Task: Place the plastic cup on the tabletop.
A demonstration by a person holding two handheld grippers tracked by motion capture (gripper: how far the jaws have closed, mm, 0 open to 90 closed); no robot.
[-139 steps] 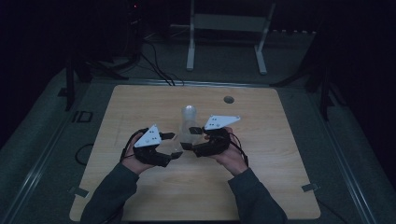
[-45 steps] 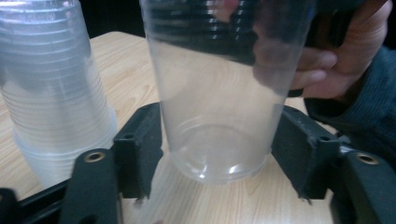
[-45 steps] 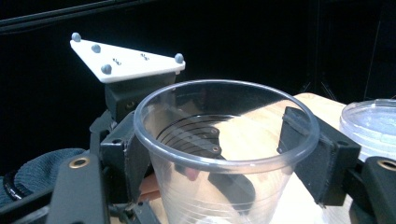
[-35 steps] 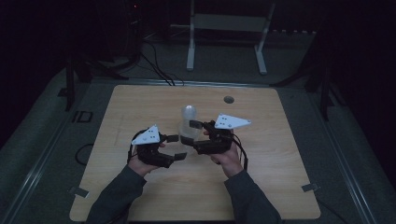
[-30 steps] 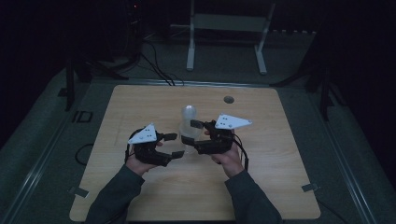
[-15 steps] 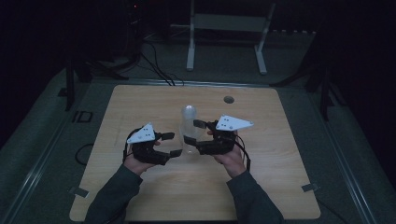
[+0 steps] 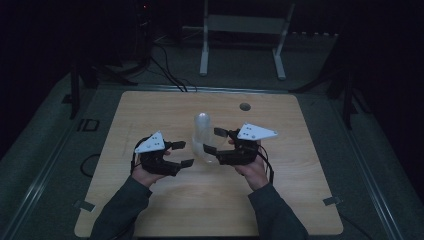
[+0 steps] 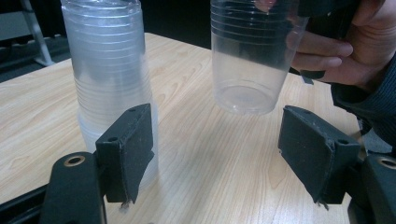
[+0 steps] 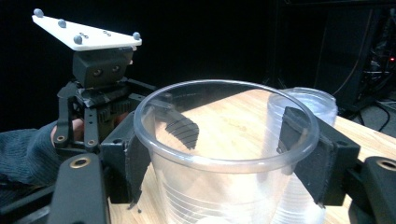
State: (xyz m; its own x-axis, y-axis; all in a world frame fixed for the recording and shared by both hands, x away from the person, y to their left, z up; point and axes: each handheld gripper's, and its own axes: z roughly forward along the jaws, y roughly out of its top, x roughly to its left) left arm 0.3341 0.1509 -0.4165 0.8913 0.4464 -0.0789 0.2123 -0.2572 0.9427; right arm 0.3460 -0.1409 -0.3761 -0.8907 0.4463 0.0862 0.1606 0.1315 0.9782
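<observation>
Cup (image 9: 224, 158) sat clamped in our right gripper (image 7: 216, 142), lifted just beside the stack (image 8: 109, 84); our left gripper (image 7: 181, 154) gaped empty near it. Next, we judged, setting the cup down clear.

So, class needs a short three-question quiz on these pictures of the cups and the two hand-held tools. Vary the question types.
1. True or false: the right tool is shut on a clear cup.
2. Does that cup rest on the table or hang above it?
3. The stack of cups is: A lying down, B upright, C held by the left tool.

Key: 1 true. 2 Above it; its base shows lifted in the left gripper view. 3 B.
</observation>
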